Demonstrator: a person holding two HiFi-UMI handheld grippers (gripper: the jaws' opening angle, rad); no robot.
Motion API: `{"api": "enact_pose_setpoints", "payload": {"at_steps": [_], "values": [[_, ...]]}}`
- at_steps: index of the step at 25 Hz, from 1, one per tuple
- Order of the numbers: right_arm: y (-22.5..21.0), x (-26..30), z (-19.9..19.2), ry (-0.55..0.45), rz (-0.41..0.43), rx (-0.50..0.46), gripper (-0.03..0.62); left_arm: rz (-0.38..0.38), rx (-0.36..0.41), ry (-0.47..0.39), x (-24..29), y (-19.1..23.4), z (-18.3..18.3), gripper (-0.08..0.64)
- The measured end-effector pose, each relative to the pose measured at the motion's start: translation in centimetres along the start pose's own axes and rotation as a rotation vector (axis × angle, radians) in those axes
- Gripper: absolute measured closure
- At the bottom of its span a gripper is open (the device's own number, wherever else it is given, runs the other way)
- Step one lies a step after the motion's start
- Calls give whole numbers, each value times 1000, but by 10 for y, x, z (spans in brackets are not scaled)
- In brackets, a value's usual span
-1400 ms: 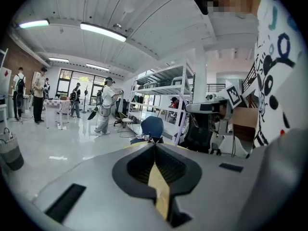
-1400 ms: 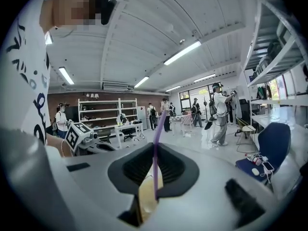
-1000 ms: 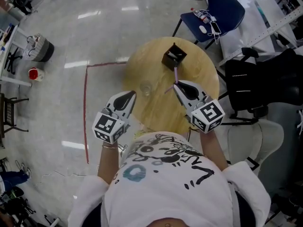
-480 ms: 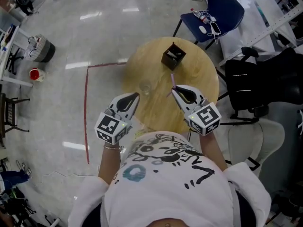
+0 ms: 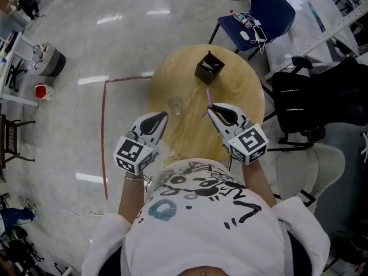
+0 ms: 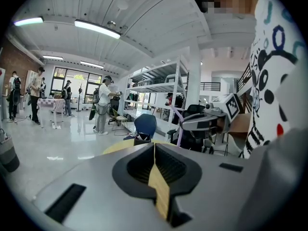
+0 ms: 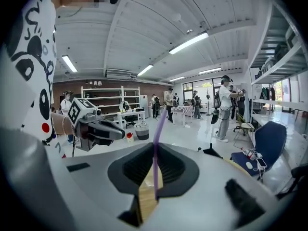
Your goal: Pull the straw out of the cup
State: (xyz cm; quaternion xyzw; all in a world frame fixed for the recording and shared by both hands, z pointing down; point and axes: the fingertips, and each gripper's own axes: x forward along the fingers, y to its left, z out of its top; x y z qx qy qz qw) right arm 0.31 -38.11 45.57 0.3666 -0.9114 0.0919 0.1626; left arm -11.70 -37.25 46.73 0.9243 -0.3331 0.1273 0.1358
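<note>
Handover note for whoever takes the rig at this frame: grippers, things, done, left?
Left gripper: shut, empty, at the table's near edge.
Right gripper: shut on the straw, held clear above the table.
Cup: on the table just ahead of the left gripper, no straw in it.
Done: straw is out of the cup.
Left: probably only to set the straw down.

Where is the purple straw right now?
Head view, right of centre: the purple straw is pinched in the right gripper, above the round table, right of the cup.
</note>
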Motion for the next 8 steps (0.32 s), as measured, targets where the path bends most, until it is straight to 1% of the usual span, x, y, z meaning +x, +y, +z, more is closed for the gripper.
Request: {"api": "enact_pose_setpoints", "payload": {"at_steps": [8], "values": [[3,5,0,-3,7,-2,548,1,-1,1,-1,3,-5,543]]}}
